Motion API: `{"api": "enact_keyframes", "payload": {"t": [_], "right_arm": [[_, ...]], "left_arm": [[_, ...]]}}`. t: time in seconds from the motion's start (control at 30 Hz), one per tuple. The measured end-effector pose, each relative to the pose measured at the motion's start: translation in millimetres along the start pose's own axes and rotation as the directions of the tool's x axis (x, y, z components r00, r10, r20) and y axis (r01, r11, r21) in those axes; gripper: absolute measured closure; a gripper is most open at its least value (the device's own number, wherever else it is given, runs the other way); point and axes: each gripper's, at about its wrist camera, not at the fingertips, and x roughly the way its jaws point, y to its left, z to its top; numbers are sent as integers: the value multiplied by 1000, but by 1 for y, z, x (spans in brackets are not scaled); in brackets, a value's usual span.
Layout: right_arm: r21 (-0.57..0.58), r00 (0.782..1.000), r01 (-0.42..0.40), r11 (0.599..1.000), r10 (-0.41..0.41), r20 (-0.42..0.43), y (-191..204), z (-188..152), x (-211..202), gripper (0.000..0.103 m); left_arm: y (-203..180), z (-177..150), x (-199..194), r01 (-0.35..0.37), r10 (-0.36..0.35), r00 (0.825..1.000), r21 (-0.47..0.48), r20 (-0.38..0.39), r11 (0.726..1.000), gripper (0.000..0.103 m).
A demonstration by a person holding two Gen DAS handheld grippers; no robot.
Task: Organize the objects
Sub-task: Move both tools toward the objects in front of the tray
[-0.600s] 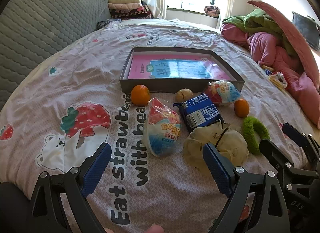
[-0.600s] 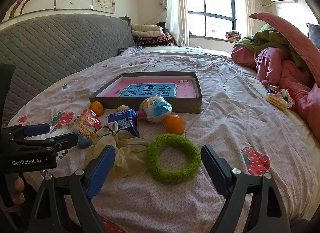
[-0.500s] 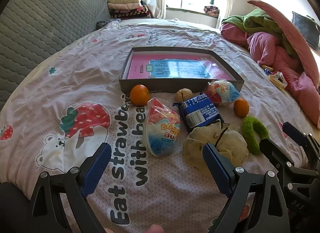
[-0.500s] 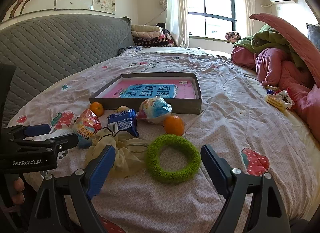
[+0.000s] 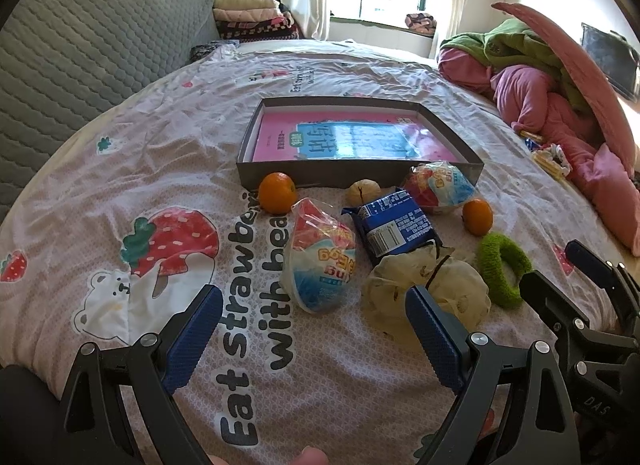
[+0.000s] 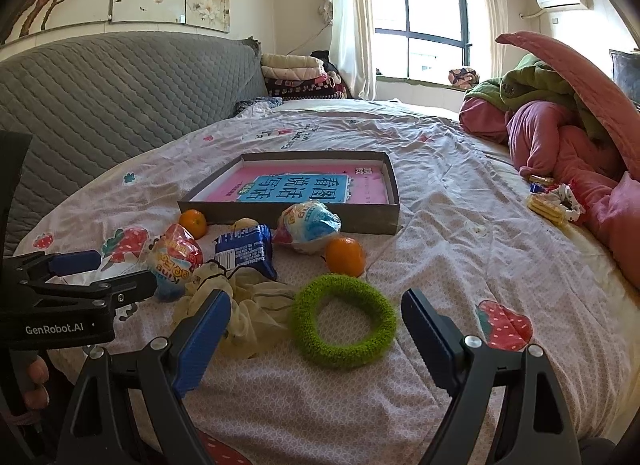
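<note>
From the left wrist view, the left gripper [image 5: 312, 329] hangs spread wide and empty above the printed bedsheet [image 5: 120, 169], with nothing between its blue pads. Just ahead lies the cluster: a snack cup [image 5: 320, 265] on its side, a blue packet [image 5: 394, 223], a cream scrunchie [image 5: 428, 293], the green ring [image 5: 504, 269], two oranges [image 5: 277, 192] [image 5: 477, 216], a pale nut-like lump [image 5: 363, 193] and a second wrapped cup [image 5: 438, 187], this one touching the front wall of the grey box [image 5: 344, 173]. There is open sheet to the left of the pile, over the strawberry print; to the right, the right gripper [image 5: 580, 277] crowds in at the frame edge. Over to the right wrist view: the right gripper [image 6: 316, 329] is released too, its jaws wide, the green ring [image 6: 344, 321] lying flat on the sheet just ahead of them, untouched. This view shows the bed edge [image 6: 600, 257] falling away on the right beside a heap of pink bedding [image 6: 560, 145], and plenty of bare sheet before it. It also catches the left gripper [image 6: 80, 269] side-on, low at left.
</note>
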Motion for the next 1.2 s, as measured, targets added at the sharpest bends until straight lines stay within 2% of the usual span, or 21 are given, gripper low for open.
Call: {"api": "enact_keyframes", "payload": {"t": [0.73,1.2], "right_arm": [[-6,1000,14,1000,-14,4,-1,1,-3,16],[-4,999,2,1000,-2,-36,-5,-7,-7,16]], "left_arm": [[-2,-2,-3,9,-9,1000,12,-12,1000,10],[8,-12,6,10,-9,997,4,-74,1000,10]]}}
